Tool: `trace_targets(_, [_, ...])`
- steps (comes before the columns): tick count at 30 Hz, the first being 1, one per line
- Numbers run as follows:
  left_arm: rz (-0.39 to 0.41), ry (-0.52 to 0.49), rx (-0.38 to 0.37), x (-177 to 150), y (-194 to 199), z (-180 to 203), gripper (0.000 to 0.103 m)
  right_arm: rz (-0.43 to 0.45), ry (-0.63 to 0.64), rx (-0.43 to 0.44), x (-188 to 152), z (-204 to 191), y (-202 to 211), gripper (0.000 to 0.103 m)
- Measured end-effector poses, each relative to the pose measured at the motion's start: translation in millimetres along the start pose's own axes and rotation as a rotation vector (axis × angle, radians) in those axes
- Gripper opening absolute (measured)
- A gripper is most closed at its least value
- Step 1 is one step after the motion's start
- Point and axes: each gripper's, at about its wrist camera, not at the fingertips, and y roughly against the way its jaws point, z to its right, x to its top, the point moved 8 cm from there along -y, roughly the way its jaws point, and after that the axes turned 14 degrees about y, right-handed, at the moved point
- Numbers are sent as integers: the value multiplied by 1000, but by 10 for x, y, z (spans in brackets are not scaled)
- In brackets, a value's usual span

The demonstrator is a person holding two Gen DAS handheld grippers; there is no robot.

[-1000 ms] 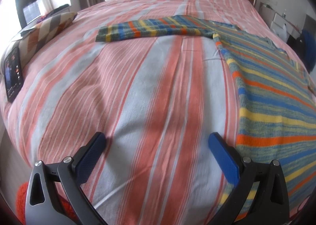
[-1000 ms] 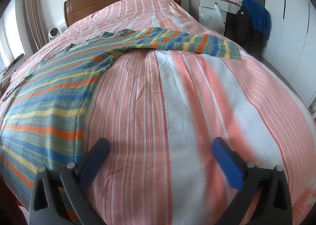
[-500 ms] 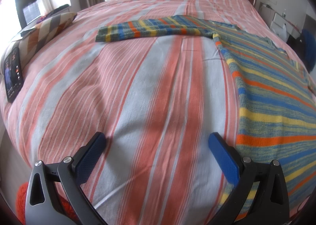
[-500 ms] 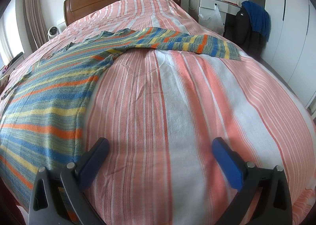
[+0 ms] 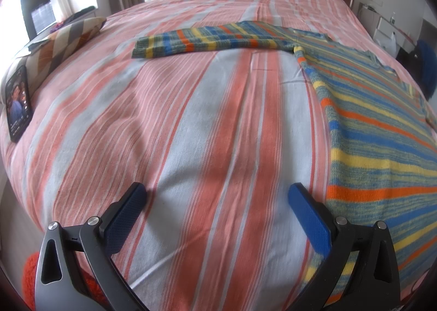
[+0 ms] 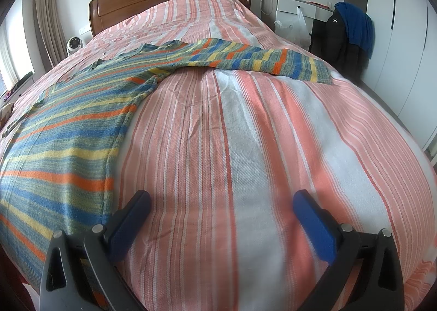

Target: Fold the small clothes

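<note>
A striped sweater [image 5: 382, 130] is lying flat on the bed [image 5: 204, 133], its body spreading along the bed's near edge and both sleeves stretching straight out sideways. In the left wrist view one sleeve [image 5: 207, 41] is reaching leftward, ending well short of a patterned pillow [image 5: 62, 43] and a phone [image 5: 17, 103] that are sitting at the bed's left edge. In the right wrist view the other sleeve [image 6: 262, 62] is running rightward, its cuff stopping near the bed's right edge. Broad stretches of bare striped bedspread are lying open between each sleeve and the near edge, on either side of the sweater's body.

The left tongs [image 5: 217, 196] are standing wide apart over bare bedspread, holding nothing, the right finger sitting just beside the sweater's side edge. The right tongs [image 6: 221, 201] are likewise spread wide and holding nothing, the left finger hovering just beside the sweater's opposite side edge.

The phone screen is glowing with a picture; no writing on it is readable. A small white logo is showing on a dark jacket [image 6: 336, 35] hanging beyond the bed, too small to read.
</note>
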Motion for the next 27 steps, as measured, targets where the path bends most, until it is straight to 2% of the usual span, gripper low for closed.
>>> trace_targets(13, [0,0,0,-1,5,-2,103,-7,4,3,1,-4,7,102])
trace_targets(17, [-1,-3,-3,-3,3,3,103,-25,-24,59,71,66,100,102])
trace_targets(20, [0,-5,-2,-2,-2,5,103,34,-183,164,280,424,224,102])
trace_targets(23, [0,-3,-2,-3,2,1,103,79,-317,220,539,947,187,102])
trace_targets(25, [2,-3,-1,3,-4,0,103,85,-428,249,695,1413,72,101])
trace_targets(27, [4,-2,1,7,-6,-6,103,57,-546,291,785,1805,-166,94])
